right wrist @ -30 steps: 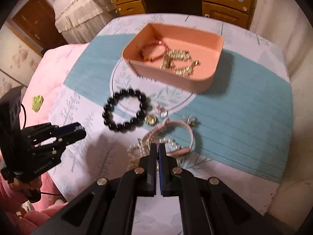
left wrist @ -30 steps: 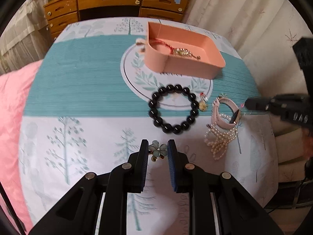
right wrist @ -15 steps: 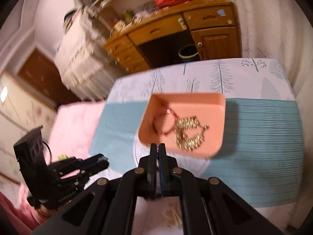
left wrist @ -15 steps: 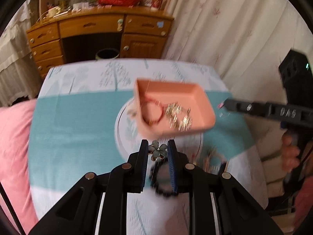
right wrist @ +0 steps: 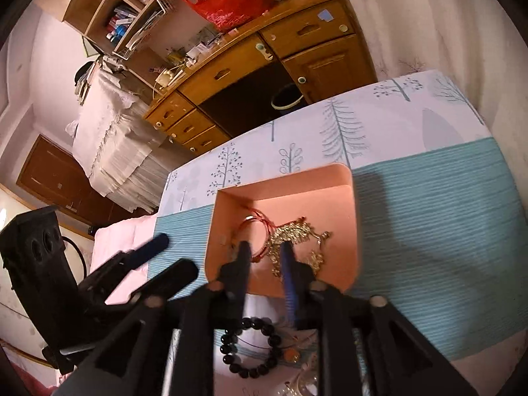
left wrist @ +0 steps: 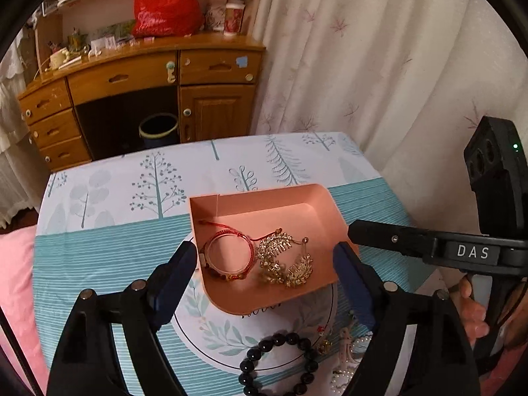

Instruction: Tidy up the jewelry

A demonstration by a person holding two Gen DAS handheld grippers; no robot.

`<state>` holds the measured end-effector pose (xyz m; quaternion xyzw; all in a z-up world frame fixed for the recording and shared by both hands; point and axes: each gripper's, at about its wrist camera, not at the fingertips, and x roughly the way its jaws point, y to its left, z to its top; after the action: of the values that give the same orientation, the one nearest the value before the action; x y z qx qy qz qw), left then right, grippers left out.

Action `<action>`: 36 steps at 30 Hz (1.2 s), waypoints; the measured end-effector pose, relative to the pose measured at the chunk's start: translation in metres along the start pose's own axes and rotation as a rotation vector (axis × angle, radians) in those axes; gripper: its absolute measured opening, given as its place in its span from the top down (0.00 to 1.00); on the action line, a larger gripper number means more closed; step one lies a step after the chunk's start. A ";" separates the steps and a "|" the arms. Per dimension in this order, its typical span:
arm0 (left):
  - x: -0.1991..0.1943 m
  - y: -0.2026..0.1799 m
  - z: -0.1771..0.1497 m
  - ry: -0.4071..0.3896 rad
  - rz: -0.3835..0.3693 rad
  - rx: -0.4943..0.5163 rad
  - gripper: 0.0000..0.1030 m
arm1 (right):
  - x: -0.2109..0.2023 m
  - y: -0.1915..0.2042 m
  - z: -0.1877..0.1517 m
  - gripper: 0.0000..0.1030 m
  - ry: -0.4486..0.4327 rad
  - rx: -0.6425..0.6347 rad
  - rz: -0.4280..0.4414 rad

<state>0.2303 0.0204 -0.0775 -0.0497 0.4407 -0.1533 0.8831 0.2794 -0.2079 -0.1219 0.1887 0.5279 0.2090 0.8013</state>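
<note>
A pink tray [left wrist: 310, 198] [right wrist: 343, 181] stands on the table and holds a red cord bracelet [left wrist: 231, 257] [right wrist: 260, 224] and gold jewelry [left wrist: 283, 260] [right wrist: 297, 234]. My left gripper [left wrist: 264, 260] is open wide above the tray's near end, with nothing between its fingers. The flower piece is not visible. My right gripper [right wrist: 265, 247] is open over the tray, empty; in the left wrist view [left wrist: 396, 237] it reaches in from the right. A black bead bracelet [left wrist: 277, 363] [right wrist: 250, 346], a pink band and pearls [left wrist: 346, 356] lie in front of the tray.
The table wears a teal and white tree-print cloth [left wrist: 99, 257]. A pink cushion [left wrist: 13, 297] lies at its left. A wooden desk [left wrist: 132, 76] with a red bag [left wrist: 165, 3] stands behind, a curtain [left wrist: 363, 66] at the right.
Both grippers rose and moved forward over the tray. My left gripper opened and the flower piece it held is gone from its fingers. My right gripper opened too.
</note>
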 end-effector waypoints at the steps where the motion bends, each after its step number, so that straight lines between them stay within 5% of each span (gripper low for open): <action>1: 0.000 0.000 -0.001 0.005 0.004 0.005 0.19 | -0.003 -0.001 -0.002 0.64 -0.003 -0.004 -0.004; 9: 0.007 0.009 -0.029 0.114 0.112 -0.015 0.14 | -0.010 -0.014 -0.023 0.31 0.012 0.007 -0.091; 14: 0.012 0.008 -0.062 0.217 0.123 -0.047 0.14 | -0.011 -0.025 -0.051 0.31 0.064 0.020 -0.196; 22: 0.017 -0.015 -0.112 0.334 0.137 0.021 0.13 | -0.015 -0.051 -0.105 0.31 0.188 0.163 -0.243; 30: 0.017 -0.004 -0.127 0.289 0.173 -0.049 0.13 | -0.029 -0.065 -0.137 0.33 0.155 0.324 -0.247; 36: 0.026 0.000 -0.122 0.268 0.177 -0.032 0.20 | -0.026 -0.067 -0.143 0.52 0.113 0.371 -0.207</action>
<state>0.1484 0.0176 -0.1717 -0.0039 0.5598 -0.0732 0.8254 0.1474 -0.2661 -0.1899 0.2657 0.6179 0.0349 0.7392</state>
